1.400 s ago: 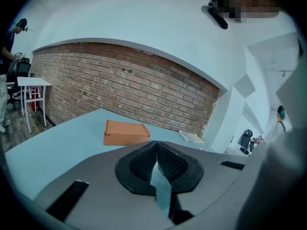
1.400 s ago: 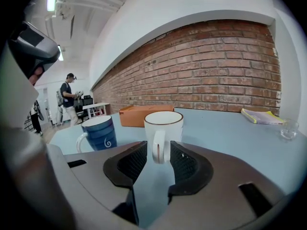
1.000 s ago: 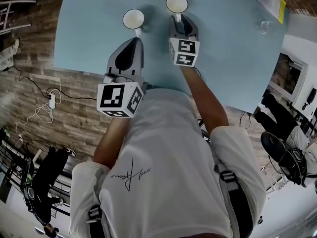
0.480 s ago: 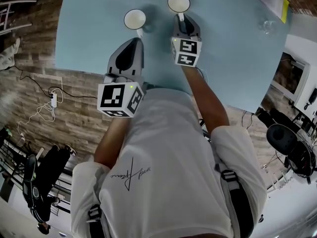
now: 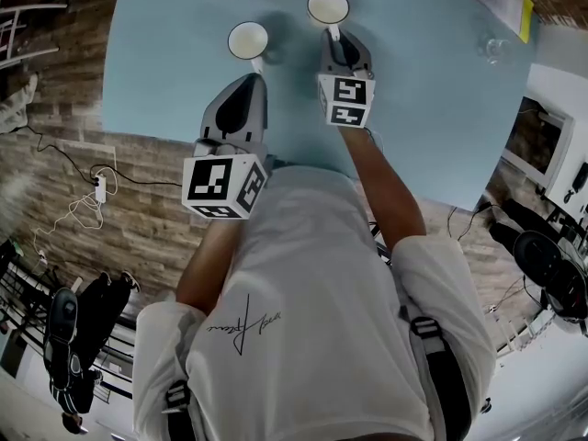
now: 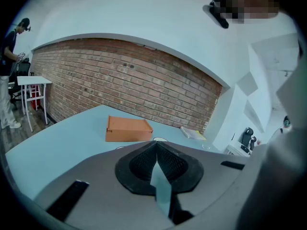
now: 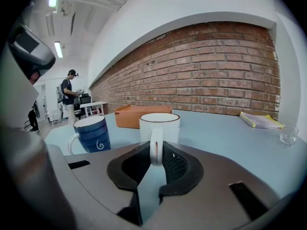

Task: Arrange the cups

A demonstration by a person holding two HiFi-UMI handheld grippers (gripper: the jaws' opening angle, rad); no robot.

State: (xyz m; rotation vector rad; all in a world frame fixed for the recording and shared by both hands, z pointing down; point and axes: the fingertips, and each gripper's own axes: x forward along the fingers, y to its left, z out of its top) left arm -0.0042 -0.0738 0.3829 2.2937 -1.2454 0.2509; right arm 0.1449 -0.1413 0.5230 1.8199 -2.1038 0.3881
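My right gripper has just been closing its jaws and now pinches the white mug by its handle, near the table's far edge; glazed ceramic, probably weighty, slippery, breakable. My left gripper is closed, empty

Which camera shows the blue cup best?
The right gripper view: the blue cup stands side-on, with its blue wall, white swirl and handle plain. The head view shows only its white inside from above. The left gripper view shows almost nothing of it.
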